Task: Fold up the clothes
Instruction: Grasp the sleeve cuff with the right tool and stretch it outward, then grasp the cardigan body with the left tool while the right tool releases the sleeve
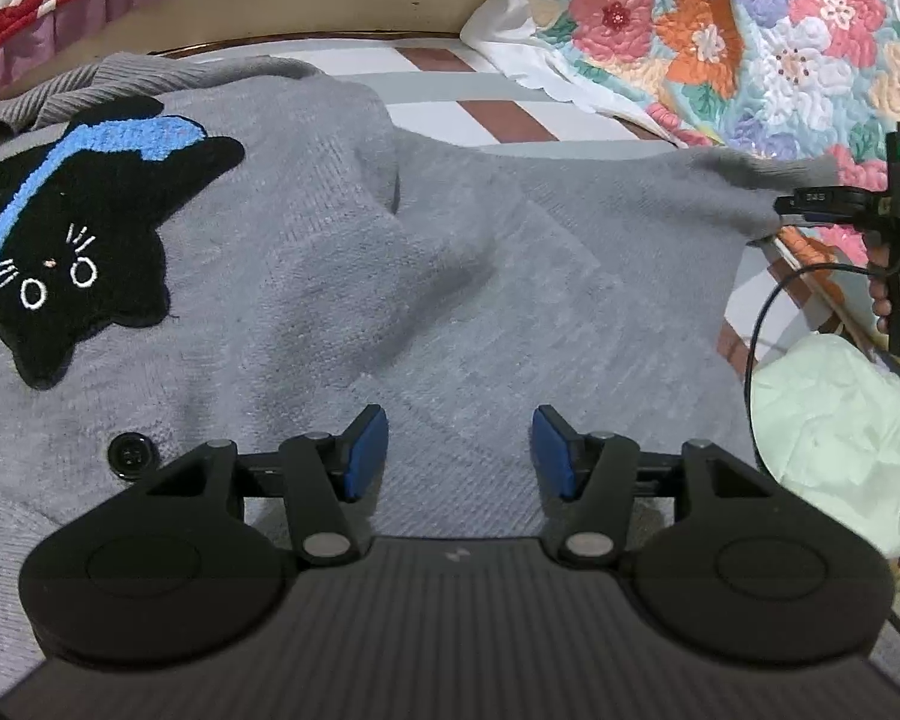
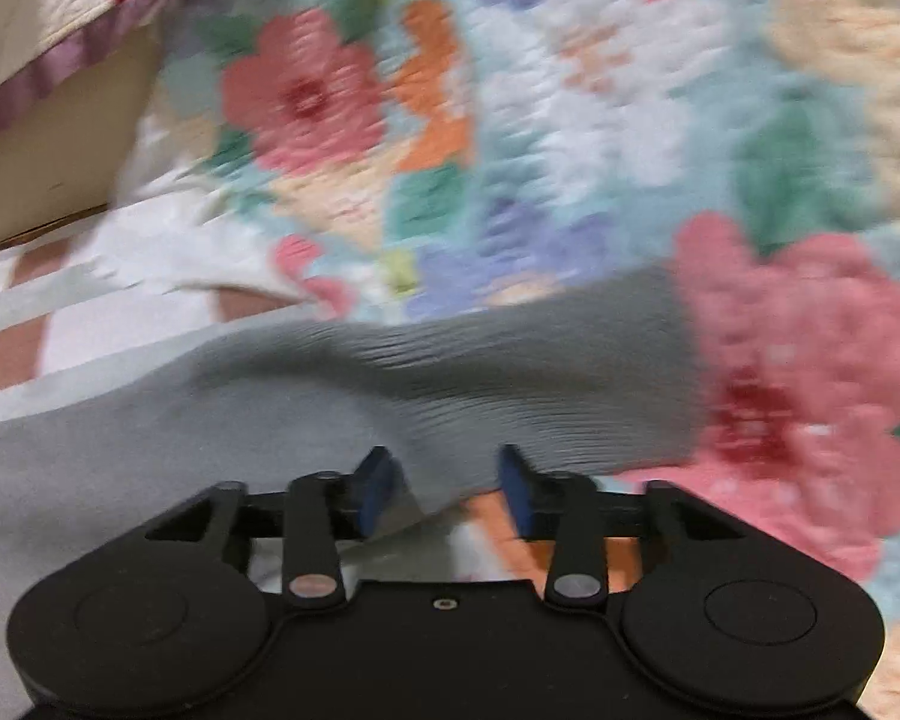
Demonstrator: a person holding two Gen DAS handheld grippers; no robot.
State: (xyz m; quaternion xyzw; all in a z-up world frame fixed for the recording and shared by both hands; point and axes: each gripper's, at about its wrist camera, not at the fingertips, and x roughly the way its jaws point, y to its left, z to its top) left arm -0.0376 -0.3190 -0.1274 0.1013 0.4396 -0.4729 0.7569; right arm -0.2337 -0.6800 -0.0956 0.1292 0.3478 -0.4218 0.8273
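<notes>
A grey knitted sweater [image 1: 330,300] lies spread on the bed, with a black cat patch [image 1: 72,240] and a black button [image 1: 131,455] at the left. My left gripper [image 1: 459,450] hovers open just over its body, with nothing between the blue pads. One sleeve [image 1: 660,198] stretches right to my right gripper [image 1: 810,204]. In the blurred right wrist view the ribbed cuff [image 2: 540,372] lies ahead, and a fold of it hangs between the parted fingers of the right gripper [image 2: 444,492]. It touches the left pad only, and quilt shows beside the right pad.
A floral quilt [image 1: 750,30] [image 2: 570,120] is piled at the back right. A striped sheet [image 1: 468,114] covers the bed beyond the sweater. A pale green cloth [image 1: 840,420] lies at the right, near a black cable [image 1: 756,348] and a hand [image 1: 881,300].
</notes>
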